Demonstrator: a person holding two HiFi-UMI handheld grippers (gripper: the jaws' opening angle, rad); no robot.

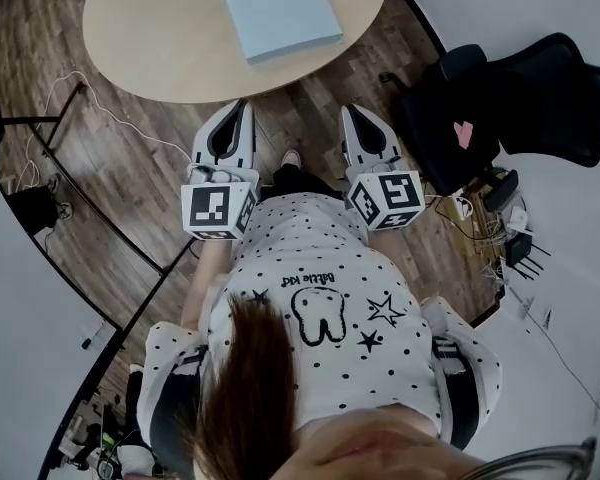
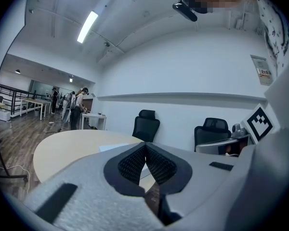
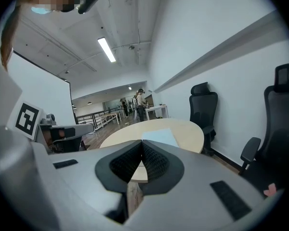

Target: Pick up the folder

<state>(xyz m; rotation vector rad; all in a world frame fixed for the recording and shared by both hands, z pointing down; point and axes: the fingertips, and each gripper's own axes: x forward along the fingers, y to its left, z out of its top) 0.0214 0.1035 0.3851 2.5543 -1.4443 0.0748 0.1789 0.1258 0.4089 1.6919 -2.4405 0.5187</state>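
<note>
A pale blue folder [image 1: 278, 8] lies flat on a round beige table [image 1: 150, 28] at the top of the head view. It also shows beyond the jaws as the folder [image 3: 159, 136] in the right gripper view and as a pale strip of folder [image 2: 113, 147] in the left gripper view. My left gripper [image 1: 242, 105] and right gripper [image 1: 348, 111] are held side by side over the wooden floor, short of the table's near edge. Both are shut with nothing between the pads. The left gripper [image 2: 145, 146] and right gripper [image 3: 141, 143] point toward the table.
A black office chair [image 1: 525, 103] stands to the right, with cables and a power strip [image 1: 495, 223] on the floor beside it. More black chairs [image 2: 145, 125] line the white wall. A black stand and cords [image 1: 40, 158] lie at left. People stand far off across the room [image 2: 74, 109].
</note>
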